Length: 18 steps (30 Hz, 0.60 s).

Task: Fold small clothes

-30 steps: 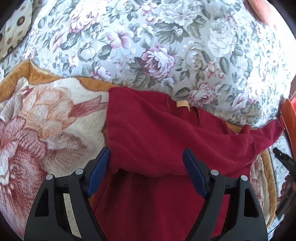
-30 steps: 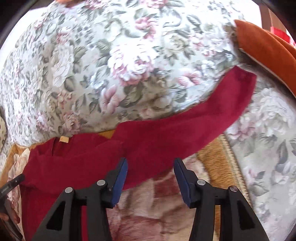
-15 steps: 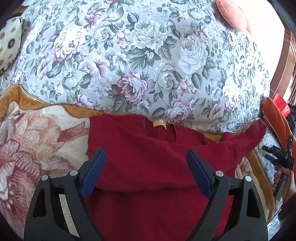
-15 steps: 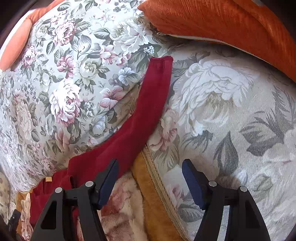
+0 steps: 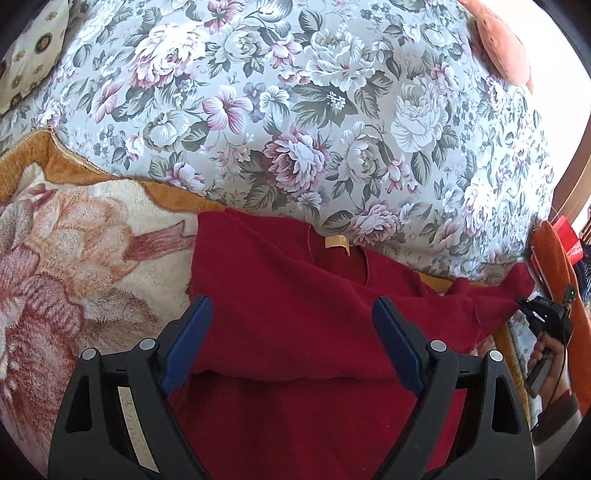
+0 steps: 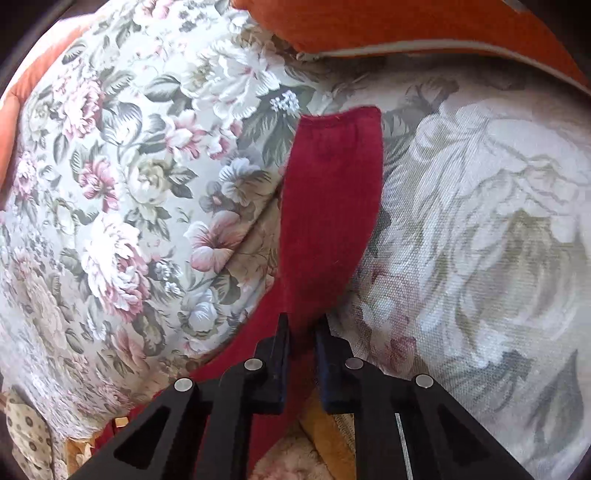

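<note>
A dark red sweater (image 5: 295, 314) lies on a plush flowered blanket (image 5: 74, 266), its neck with a tan label (image 5: 335, 242) toward the floral cushion. Its left sleeve is folded across the chest. My left gripper (image 5: 291, 343) is open and empty above the chest. The right sleeve (image 6: 328, 206) stretches out over the floral cushion, cuff far from me. My right gripper (image 6: 302, 334) is shut on this sleeve partway along it. In the left wrist view the right gripper (image 5: 543, 310) shows at the sleeve's end (image 5: 517, 284).
A large floral cushion (image 5: 314, 110) rises behind the sweater. An orange pillow (image 6: 406, 26) lies beyond the sleeve's cuff, also at the right edge in the left view (image 5: 554, 266). A patterned cream pillow (image 5: 29, 59) sits far left.
My right gripper moved along the right sleeve and closed on it; it was open before. My left gripper stayed open and drew back slightly over the chest.
</note>
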### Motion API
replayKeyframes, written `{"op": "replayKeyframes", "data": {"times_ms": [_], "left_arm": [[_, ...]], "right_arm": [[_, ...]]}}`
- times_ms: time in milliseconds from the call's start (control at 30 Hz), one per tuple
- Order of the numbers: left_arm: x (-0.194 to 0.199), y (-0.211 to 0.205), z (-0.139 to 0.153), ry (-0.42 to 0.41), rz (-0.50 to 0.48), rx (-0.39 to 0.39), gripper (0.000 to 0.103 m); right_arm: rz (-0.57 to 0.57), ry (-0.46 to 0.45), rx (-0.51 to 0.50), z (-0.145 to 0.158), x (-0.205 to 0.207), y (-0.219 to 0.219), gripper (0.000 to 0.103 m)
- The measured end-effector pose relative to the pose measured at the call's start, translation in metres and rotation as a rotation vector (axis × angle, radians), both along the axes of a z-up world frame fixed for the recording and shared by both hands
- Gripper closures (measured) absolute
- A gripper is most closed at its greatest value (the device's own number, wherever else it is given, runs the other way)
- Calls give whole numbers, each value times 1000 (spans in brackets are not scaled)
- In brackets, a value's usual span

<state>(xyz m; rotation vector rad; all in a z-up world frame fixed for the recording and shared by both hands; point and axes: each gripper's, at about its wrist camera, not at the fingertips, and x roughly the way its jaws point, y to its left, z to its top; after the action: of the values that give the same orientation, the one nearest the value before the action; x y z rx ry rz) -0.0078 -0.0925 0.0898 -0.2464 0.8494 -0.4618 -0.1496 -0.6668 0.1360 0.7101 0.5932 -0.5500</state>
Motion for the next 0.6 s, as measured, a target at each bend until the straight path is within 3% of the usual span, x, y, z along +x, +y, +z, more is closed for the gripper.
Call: {"op": "replayKeyframes", "data": {"times_ms": [167, 233, 333, 467, 533, 600], "left_arm": [[0, 16, 9, -14, 46, -30, 15], [1, 24, 13, -20, 67, -48, 15], [5, 38, 14, -7, 98, -86, 15], [11, 52, 13, 5, 138, -134, 15], [15, 56, 10, 24, 147, -152, 15], [19, 60, 6, 52, 148, -175, 15]], "right_arm": [[196, -49, -187, 69, 7, 74, 92], [308, -55, -260, 95, 21, 122, 92], [507, -63, -310, 107, 47, 206, 92], [734, -24, -324, 71, 89, 325, 92], [815, 51, -321, 29, 115, 374, 92], [899, 175, -216, -22, 138, 404, 82]]}}
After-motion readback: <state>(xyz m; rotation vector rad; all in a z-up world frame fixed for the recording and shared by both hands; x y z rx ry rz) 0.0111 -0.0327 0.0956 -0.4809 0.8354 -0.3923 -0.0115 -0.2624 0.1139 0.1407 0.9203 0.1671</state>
